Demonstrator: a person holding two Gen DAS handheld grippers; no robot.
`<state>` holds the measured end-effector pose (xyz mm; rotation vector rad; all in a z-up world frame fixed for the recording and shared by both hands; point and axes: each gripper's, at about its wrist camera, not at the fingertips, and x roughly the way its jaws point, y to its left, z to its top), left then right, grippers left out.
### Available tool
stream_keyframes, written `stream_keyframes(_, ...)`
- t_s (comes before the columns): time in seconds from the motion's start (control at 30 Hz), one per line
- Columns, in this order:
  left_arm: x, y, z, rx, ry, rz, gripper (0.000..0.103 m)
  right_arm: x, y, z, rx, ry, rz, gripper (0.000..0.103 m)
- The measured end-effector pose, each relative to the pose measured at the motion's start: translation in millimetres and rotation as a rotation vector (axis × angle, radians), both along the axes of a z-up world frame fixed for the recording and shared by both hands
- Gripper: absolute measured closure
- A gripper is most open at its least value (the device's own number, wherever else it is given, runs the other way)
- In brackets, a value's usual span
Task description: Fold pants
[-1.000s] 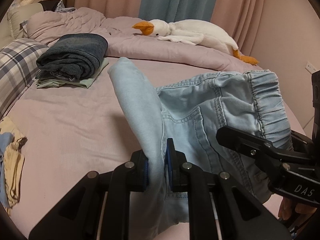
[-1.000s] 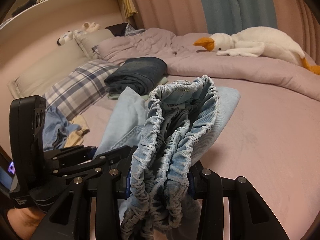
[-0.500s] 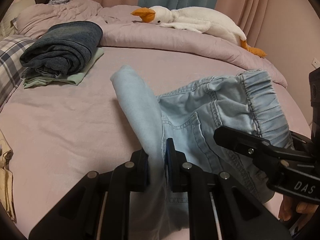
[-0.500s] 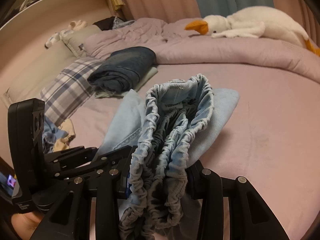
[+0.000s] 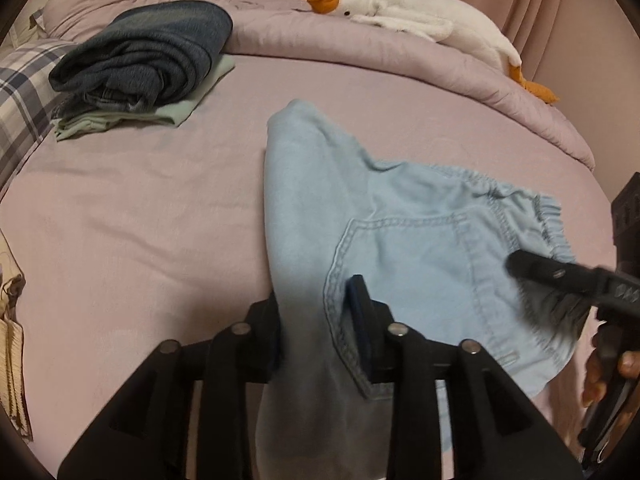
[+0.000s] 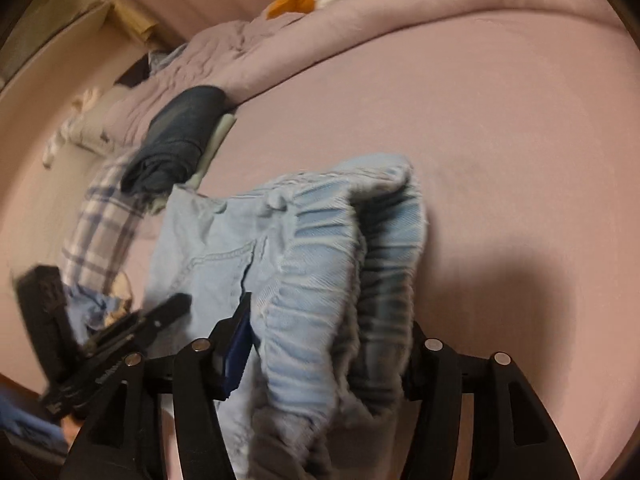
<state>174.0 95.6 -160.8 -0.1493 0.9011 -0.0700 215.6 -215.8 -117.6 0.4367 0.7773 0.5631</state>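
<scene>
Now the light blue pants (image 5: pixel 404 240) lie folded on the pink bed sheet (image 5: pixel 132 216). Both grippers have just been opening: the left gripper (image 5: pixel 316 320) stands loose around a fold of the leg, and the right gripper (image 6: pixel 324 344) has parted around the bunched waistband (image 6: pixel 320 248), fabric between the fingers.
</scene>
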Motion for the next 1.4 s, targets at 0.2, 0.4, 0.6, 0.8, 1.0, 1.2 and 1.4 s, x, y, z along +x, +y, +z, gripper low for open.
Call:
stream_keyframes(0.2,-11.5,18.0,-6.5,-0.02,0.018,0.031,0.046,-14.9,-16.6,3.4,0.019,0.003,-0.02,0.038)
stream_keyframes(0.4,-24.8,21.3,0.5,-0.026,0.028,0.051,0.046,-28.0,-20.2,9.8,-0.064,-0.016,-0.05,0.038)
stream_keyframes(0.6,-27.2,16.8,-10.1,0.016,0.032,0.053,0.045,-29.9,-12.4,-2.5,-0.178,-0.02,-0.066,0.038)
stream_keyframes(0.8,-28.2,13.9,-7.3,0.051,0.029,0.062,0.046,-28.6,-0.9,1.1,-0.261,-0.061,-0.082,0.036)
stream_keyframes(1.0,-49.5,10.7,0.9,0.08,0.001,0.052,0.052,-55.3,8.4,18.0,-0.359,-0.185,-0.128,0.036)
stream_keyframes(1.2,-67.9,-1.4,4.4,0.107,-0.031,0.016,0.074,-81.7,25.3,37.1,-0.375,-0.35,-0.069,0.036)
stream_keyframes(1.4,-63.3,-8.0,-4.3,0.124,-0.011,0.006,0.075,-76.1,57.6,21.7,-0.438,-0.335,0.049,0.06)
